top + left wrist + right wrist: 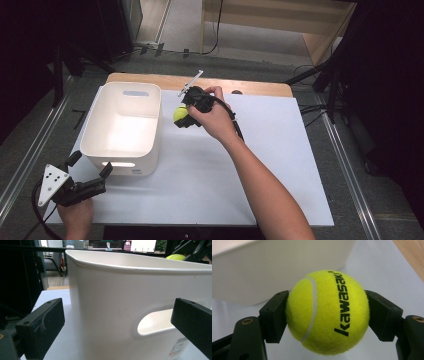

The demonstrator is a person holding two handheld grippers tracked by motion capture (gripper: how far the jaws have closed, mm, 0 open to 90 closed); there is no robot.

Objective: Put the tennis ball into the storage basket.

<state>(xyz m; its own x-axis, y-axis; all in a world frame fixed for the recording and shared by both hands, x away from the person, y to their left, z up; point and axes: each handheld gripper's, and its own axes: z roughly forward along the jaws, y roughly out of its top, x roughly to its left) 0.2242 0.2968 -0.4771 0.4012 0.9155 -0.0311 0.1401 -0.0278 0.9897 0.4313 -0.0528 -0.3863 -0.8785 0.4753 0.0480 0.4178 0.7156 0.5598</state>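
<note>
A yellow tennis ball [179, 114] [328, 312] marked "kawasaki" is clamped between both black jaws of my right gripper [183, 116] [327, 315], held above the white sheet just right of the white bin [122, 125]. The ball's top [176, 257] peeks over the bin's far rim in the left gripper view. My left gripper [90, 169] [120, 327] stands open at the bin's near left corner, its jaws spread in front of the bin wall [107, 305] with its handle cutout, nothing between them. The bin's inside looks bare.
A white sheet [280, 165] covers the wooden table [260, 87]. The bin stands on its left half. Dark stands and cables surround the table, with metal rails along both sides.
</note>
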